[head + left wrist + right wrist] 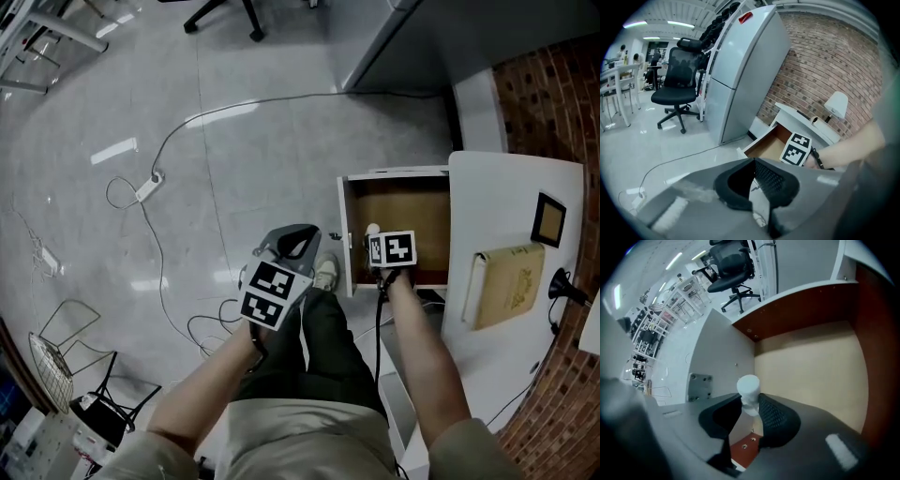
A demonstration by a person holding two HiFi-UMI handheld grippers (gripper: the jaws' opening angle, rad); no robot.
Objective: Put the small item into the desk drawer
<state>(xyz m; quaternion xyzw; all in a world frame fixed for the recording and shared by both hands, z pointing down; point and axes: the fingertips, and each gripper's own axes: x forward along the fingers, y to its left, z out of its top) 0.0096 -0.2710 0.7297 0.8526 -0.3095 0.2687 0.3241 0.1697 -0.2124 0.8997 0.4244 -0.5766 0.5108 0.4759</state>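
The desk drawer (pixel 343 234) stands pulled open, its tan wooden floor (pixel 811 366) bare. My right gripper (pixel 375 236) reaches into the drawer's front left corner, shut on a small white capped item (pixel 749 392) that sticks up between its dark pads. The item also shows as a white spot (pixel 372 228) in the head view. My left gripper (pixel 298 236) hangs over the floor left of the drawer, above the person's lap. Its jaws (pixel 753 161) meet at the tips with nothing between them. The left gripper view shows the open drawer (pixel 766 145) and the right gripper's marker cube (pixel 796 149).
The white desk top (pixel 506 187) carries a tan book (pixel 506 281), a small picture frame (pixel 548 217) and a black lamp (pixel 562 286). A cable and power strip (pixel 150 186) lie on the floor. A grey cabinet (pixel 740 70) and an office chair (pixel 677 79) stand beyond, by the brick wall.
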